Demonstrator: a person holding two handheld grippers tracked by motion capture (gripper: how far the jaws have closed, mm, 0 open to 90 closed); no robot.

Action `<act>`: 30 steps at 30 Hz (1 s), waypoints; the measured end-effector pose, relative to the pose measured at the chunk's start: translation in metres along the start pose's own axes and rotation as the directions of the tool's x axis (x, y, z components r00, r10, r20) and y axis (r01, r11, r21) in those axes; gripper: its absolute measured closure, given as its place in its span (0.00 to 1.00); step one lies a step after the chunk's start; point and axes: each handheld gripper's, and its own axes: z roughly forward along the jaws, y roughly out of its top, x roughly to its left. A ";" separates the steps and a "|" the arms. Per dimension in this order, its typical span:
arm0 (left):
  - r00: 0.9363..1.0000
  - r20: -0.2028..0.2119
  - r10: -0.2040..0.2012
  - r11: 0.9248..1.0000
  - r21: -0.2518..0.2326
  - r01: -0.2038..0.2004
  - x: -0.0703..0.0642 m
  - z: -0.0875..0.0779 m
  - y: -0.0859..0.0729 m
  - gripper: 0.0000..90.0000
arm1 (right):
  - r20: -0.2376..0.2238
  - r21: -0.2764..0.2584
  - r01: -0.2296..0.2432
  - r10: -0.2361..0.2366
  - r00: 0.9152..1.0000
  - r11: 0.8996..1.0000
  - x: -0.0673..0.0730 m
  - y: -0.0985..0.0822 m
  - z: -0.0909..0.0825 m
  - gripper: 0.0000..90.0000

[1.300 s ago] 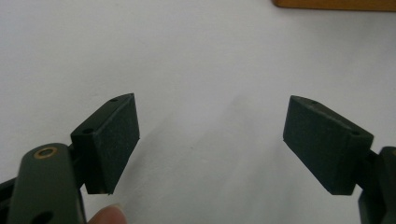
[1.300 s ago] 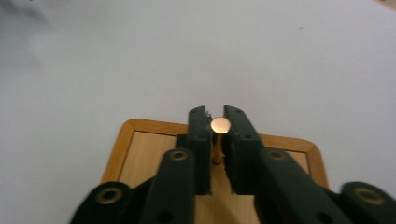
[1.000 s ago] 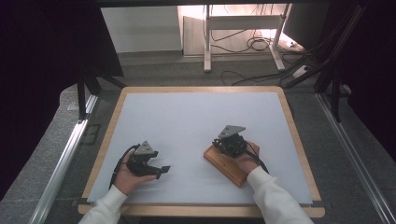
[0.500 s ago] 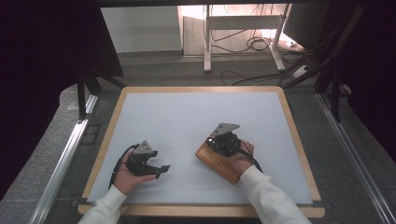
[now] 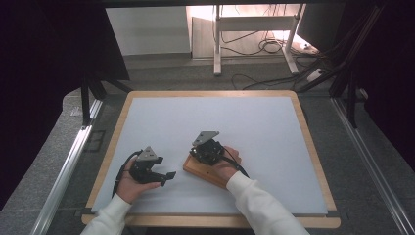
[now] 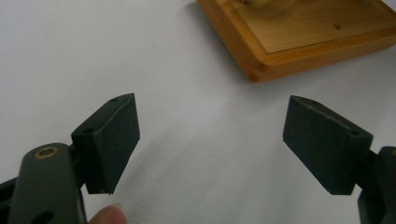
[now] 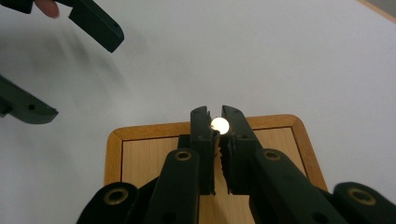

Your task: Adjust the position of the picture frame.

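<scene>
Left tongs point(image 5: 165, 176) sit at the lower left of the high view, where they were a second ago; in the left gripper view their jaws stand wide apart with nothing between them, only bare white bench point(image 6: 187, 154), and a corner of the wooden tray point(image 6: 299, 37) shows at the upper right. Right of them in the high view, near the lower middle, the right tongs point(image 5: 193, 152) and the wooden tray point(image 5: 205, 171) under them now lie further left than a second ago, so tray and tongs have slid toward the left hand point(image 5: 128, 182) together. In the right gripper view the right tongs point(image 7: 219, 125) are pressed together on a small white bead point(image 7: 219, 124), pinched at the very tips above the tray's far rim point(image 7: 205, 129); the left tongs' open jaws show in that view's upper left corner.

My reading: the bead is already picked up and is being carried leftward over the tray, perhaps toward the waiting left tongs, whose spread jaws look ready to receive something.

Count: two tongs, one tray, one bead, one bench. The tray's light inner panel looks bare where it shows.
</scene>
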 end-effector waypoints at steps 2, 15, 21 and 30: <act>1.000 0.003 0.005 1.000 0.000 -0.005 0.000 0.000 0.000 0.21 | -0.007 -0.001 -0.005 0.005 1.000 1.000 -0.001 -0.001 0.001 0.94; 1.000 -0.005 0.010 1.000 0.002 -0.010 0.000 0.000 0.000 0.21 | 0.035 -0.111 -0.073 0.077 0.996 0.991 -0.022 -0.013 -0.045 0.62; 1.000 -0.011 0.007 1.000 0.012 -0.007 -0.002 0.002 0.000 0.21 | 0.094 -0.070 -0.177 0.183 0.979 0.982 -0.053 -0.049 -0.076 0.61; 1.000 -0.014 0.009 1.000 0.024 -0.008 -0.003 0.005 -0.001 0.21 | 0.146 0.021 -0.222 0.217 0.965 0.975 -0.082 -0.090 -0.081 0.94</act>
